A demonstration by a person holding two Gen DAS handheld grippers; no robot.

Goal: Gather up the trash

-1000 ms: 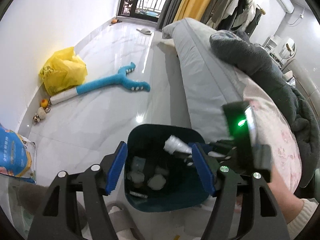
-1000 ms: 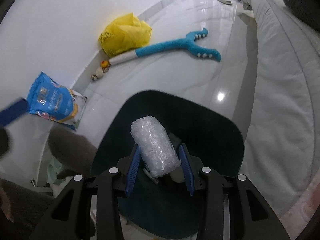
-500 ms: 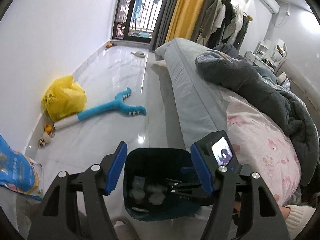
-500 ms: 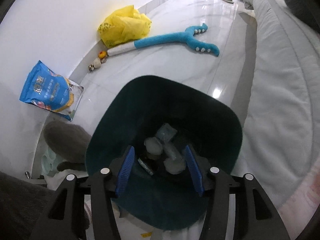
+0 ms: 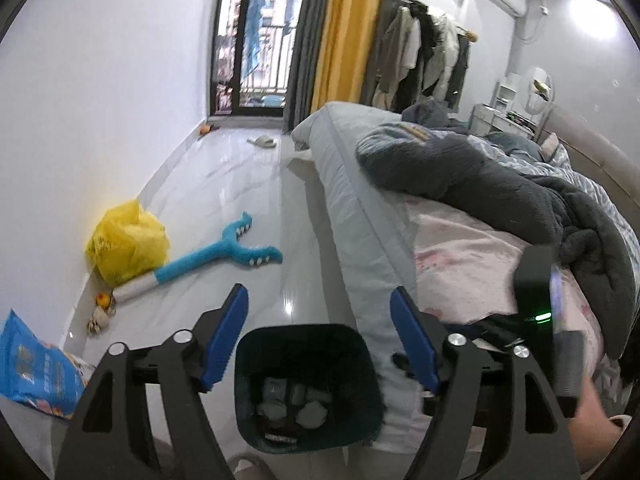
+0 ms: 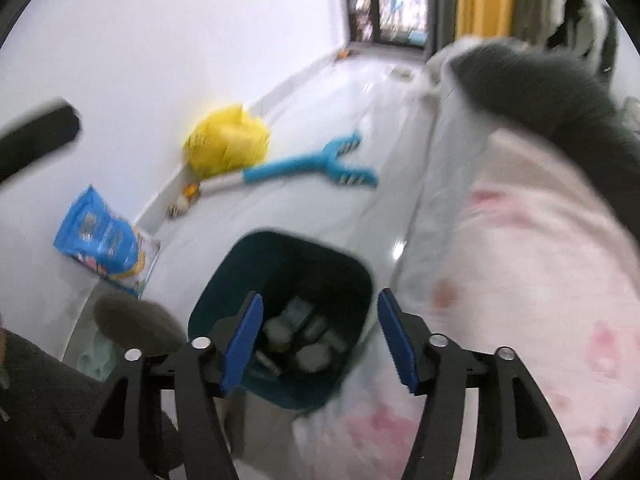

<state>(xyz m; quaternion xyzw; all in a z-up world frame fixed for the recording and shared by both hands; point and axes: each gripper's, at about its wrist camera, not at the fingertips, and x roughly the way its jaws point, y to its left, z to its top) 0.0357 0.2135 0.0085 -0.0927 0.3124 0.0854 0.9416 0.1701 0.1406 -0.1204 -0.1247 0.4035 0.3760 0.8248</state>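
A dark teal trash bin (image 5: 360, 360) stands on the floor beside the bed, with several crumpled pieces of trash (image 5: 310, 414) at its bottom. It also shows in the right wrist view (image 6: 224, 300), blurred. My left gripper (image 5: 318, 340) is open and empty, above the bin's near-left side. My right gripper (image 6: 320, 340) is open and empty, above the bin; its body (image 5: 538, 312) shows at the right over the bed in the left wrist view.
A bed with a pink sheet (image 5: 472, 264) and dark grey blanket (image 5: 500, 192) fills the right. On the floor by the left wall lie a yellow bag (image 5: 126, 246), a blue plush toy (image 5: 224, 252) and a blue packet (image 5: 32, 372). A slipper (image 5: 262, 142) lies far back.
My right gripper let go of the crumpled clear plastic into the bin, opened wide and rose toward the bed. My left gripper rose, so the bin looks smaller.
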